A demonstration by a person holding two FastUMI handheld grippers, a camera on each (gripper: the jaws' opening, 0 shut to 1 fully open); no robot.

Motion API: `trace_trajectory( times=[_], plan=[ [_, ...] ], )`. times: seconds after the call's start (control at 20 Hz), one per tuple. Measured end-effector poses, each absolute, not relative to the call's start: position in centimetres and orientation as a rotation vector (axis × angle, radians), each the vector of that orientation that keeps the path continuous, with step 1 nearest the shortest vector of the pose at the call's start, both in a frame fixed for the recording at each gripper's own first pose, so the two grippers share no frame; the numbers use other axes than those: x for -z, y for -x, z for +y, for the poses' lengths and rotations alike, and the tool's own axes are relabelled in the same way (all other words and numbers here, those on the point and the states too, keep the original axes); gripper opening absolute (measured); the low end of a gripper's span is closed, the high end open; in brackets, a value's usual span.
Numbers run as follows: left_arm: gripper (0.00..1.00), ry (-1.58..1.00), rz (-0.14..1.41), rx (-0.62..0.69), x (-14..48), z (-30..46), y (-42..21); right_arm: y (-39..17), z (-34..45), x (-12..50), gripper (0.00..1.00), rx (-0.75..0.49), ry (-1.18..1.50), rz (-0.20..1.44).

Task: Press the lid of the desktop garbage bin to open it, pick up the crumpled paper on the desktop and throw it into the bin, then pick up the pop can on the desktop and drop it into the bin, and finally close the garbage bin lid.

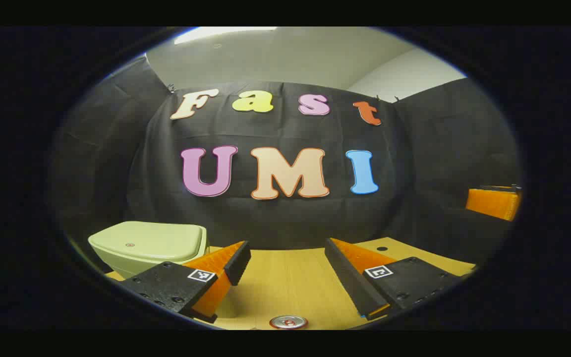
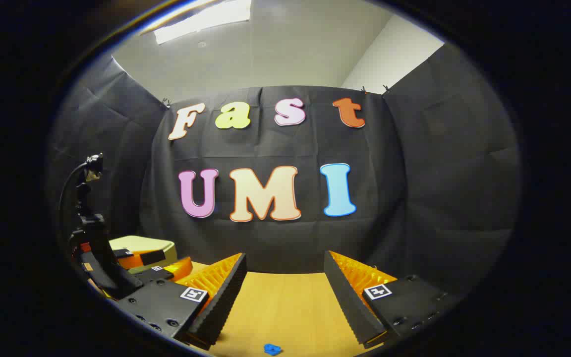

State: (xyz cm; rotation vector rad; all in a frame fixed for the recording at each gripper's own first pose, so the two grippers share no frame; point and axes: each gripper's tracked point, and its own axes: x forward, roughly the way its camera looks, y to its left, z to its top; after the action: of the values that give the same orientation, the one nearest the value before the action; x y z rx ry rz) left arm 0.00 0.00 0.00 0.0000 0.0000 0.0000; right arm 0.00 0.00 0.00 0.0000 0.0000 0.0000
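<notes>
The left gripper point(image 1: 288, 260) hangs spread and empty over the smooth wooden desktop point(image 1: 285, 287), as does the right gripper point(image 2: 285, 272). The boxy, rounded pale-green plastic garbage bin point(image 1: 149, 243) sits left, lid down. The pop can point(image 1: 288, 322) stands upright below, its round metal top showing; no writing is legible

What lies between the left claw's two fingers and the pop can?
Bare desktop in the left gripper view: the left claw is open, the pop can below the gap, untouched.

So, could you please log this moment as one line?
bin: lid shut | can: on table | left gripper: open, empty | right gripper: open, empty
</notes>
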Motion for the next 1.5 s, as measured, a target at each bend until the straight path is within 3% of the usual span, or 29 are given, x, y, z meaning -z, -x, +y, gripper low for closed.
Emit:
trace_trajectory(
  times=[0.65, 1.25, 1.3, 1.45, 1.5],
  plan=[
    [0.94, -0.013, 0.017, -0.170, -2.0, 1.2, 4.2, -1.7, -3.7, -1.4, 0.98, -0.082, -0.023, -0.042],
    [0.92, -0.068, -0.051, -0.156, -4.6, 0.8, 3.4, -2.9, -4.6, -1.3, 0.97, -0.065, -0.025, -0.037],
    [0.84, -0.073, -0.048, -0.171, -4.7, 1.4, 3.4, -3.0, -4.5, -1.2, 0.97, -0.066, -0.022, -0.034],
    [0.46, -0.088, -0.045, -0.196, -4.4, 2.5, 3.1, -3.4, -4.2, -0.8, 0.96, -0.071, -0.023, -0.026],
    [0.42, -0.092, -0.043, -0.203, -4.5, 2.8, 3.0, -3.6, -4.1, -0.7, 0.96, -0.074, -0.023, -0.020]
  ],
)
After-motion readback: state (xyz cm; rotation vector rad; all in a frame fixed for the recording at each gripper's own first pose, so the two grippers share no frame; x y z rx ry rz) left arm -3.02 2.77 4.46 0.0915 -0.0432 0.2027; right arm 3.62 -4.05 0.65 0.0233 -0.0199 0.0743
